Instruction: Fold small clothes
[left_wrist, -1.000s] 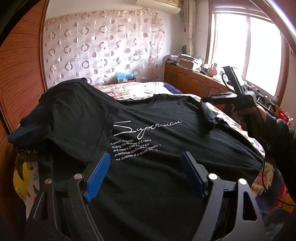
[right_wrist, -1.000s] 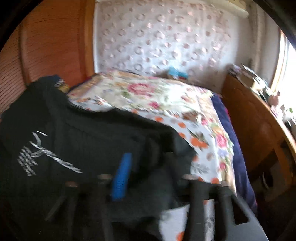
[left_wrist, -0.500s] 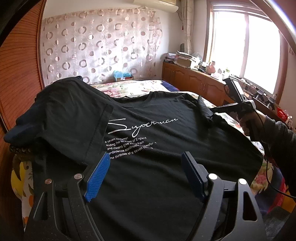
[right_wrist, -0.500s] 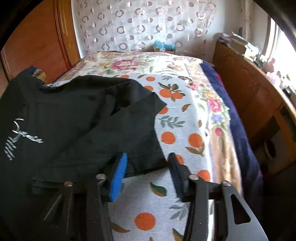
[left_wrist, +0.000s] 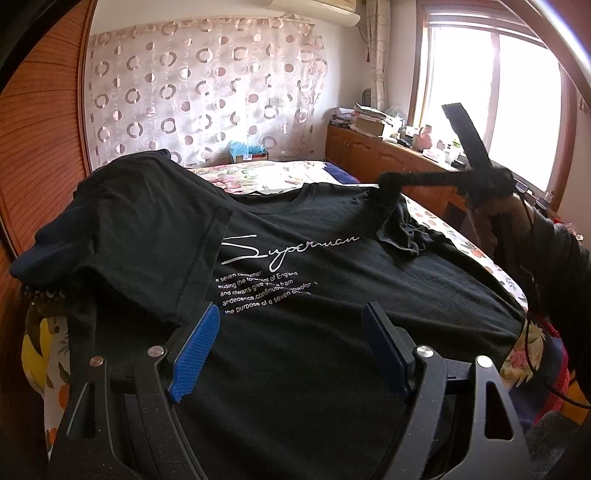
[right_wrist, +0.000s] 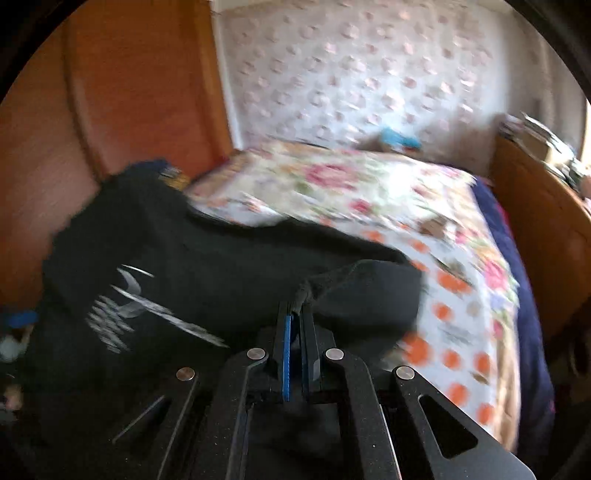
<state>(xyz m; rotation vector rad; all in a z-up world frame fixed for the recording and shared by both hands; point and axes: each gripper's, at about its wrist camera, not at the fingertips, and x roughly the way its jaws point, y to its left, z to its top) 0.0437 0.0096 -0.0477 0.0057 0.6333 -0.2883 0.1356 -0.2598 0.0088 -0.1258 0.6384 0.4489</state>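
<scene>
Black printed T-shirt (left_wrist: 295, 295) spread on floral bed (right_wrist: 461, 295), sleeve (right_wrist: 369, 291) pinched in right tool (right_wrist: 295, 314).
Left tool (left_wrist: 291, 332) spread, hovering empty; thin pinch may slip, dropping sleeve crooked.

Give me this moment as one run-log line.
shirt: black T-shirt spread on floral bedspread | right tongs: shut on right sleeve, lifted | left tongs: open above hem, nothing held
</scene>
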